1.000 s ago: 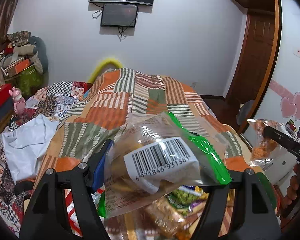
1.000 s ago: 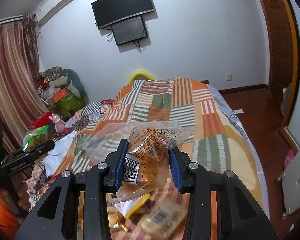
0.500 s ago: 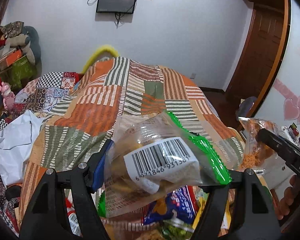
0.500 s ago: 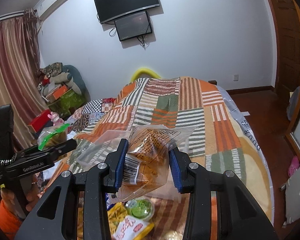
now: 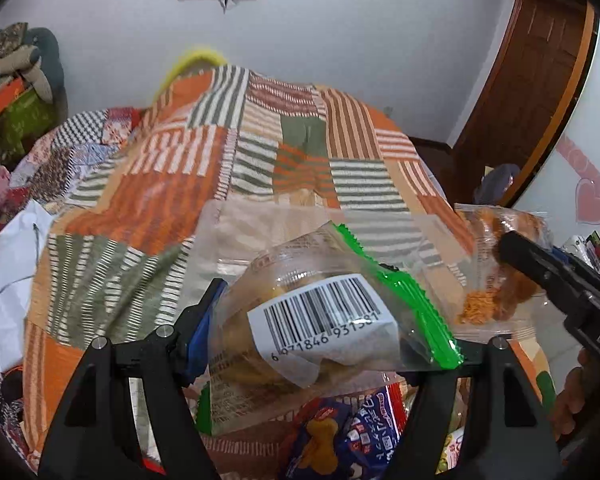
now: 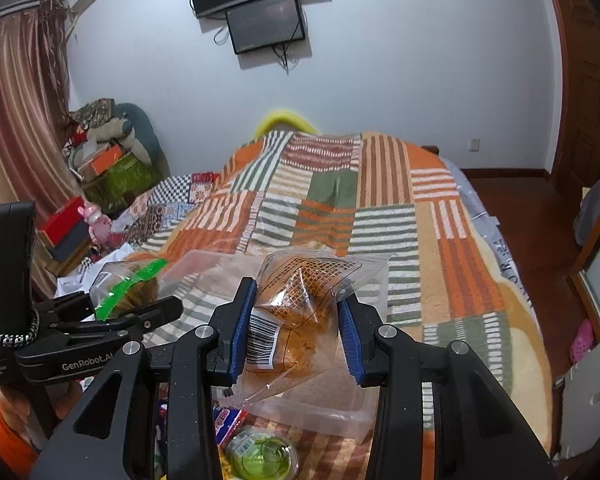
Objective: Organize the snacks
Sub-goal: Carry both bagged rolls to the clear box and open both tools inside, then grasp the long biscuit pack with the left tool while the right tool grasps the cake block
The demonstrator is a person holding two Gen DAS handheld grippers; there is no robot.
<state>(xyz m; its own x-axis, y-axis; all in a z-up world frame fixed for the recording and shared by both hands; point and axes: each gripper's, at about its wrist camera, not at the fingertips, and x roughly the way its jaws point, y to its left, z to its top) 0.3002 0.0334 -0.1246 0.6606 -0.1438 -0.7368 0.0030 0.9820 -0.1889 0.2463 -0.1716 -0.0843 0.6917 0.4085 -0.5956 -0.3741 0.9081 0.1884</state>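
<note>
My left gripper [image 5: 320, 336] is shut on a clear snack bag with a green edge and a barcode label [image 5: 324, 320], held above the bed. It also shows in the right wrist view [image 6: 120, 292]. My right gripper [image 6: 296, 328] is shut on a clear bag of orange-brown snacks [image 6: 300, 300], seen at the right in the left wrist view [image 5: 496, 276]. A clear plastic box [image 6: 320, 412] lies on the quilt just beneath and ahead of both bags. More snack packets [image 5: 348, 432] and a green cup [image 6: 260, 452] lie below the grippers.
A patchwork quilt [image 6: 340, 208] covers the bed. White cloth [image 5: 8, 280] lies at its left edge. Boxes and soft toys [image 6: 108, 160] are stacked at the far left by a curtain. A wooden door [image 5: 528, 80] and bare floor are at the right.
Both grippers have tilted downward and forward over the snack pile, still holding their bags. The clear box and more packets have come into view beneath them.
</note>
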